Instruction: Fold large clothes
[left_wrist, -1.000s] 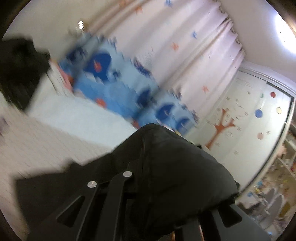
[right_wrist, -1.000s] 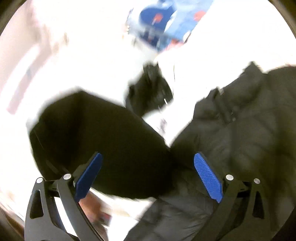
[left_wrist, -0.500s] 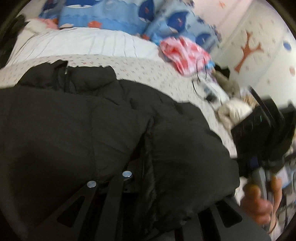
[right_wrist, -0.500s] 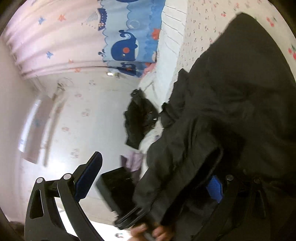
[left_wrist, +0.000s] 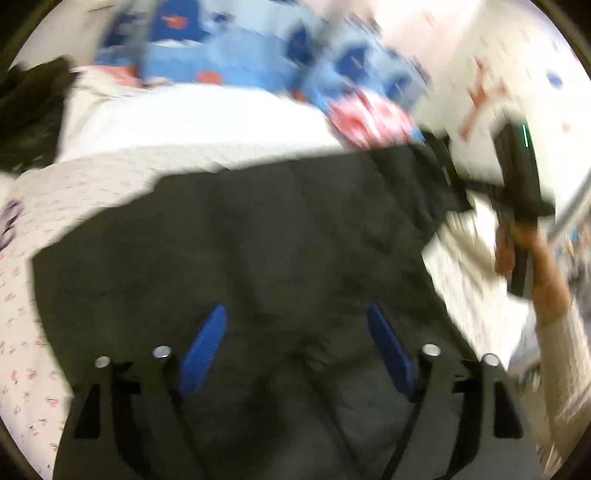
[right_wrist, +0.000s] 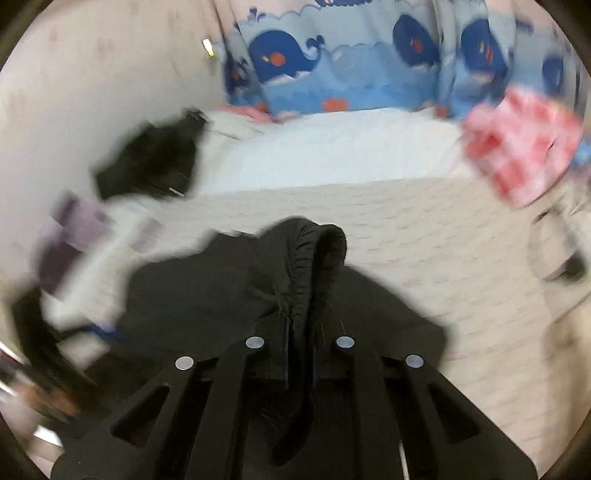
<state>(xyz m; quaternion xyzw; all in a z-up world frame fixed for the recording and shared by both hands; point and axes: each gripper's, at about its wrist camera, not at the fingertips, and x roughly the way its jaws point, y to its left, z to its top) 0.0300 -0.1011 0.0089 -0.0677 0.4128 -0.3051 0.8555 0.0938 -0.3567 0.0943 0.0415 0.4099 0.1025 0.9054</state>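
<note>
Right gripper (right_wrist: 299, 363) pinches the black jacket's (left_wrist: 258, 240) cuff; left gripper (left_wrist: 295, 350) gapes wide above it on the bed (right_wrist: 424, 221).

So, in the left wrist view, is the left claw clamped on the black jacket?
No, the left claw is open, its blue pads spread wide apart above the black jacket, gripping nothing.

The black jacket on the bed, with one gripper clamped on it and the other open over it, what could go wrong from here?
1. The right gripper pinches only a thin fold of the black jacket; a hard tug may pull it free.
2. The left gripper hangs with its jaws apart above the jacket, so that side is unsupported and the fold may land skewed.
3. The red checked cloth lies near the jacket's far edge and could get dragged along.
</note>
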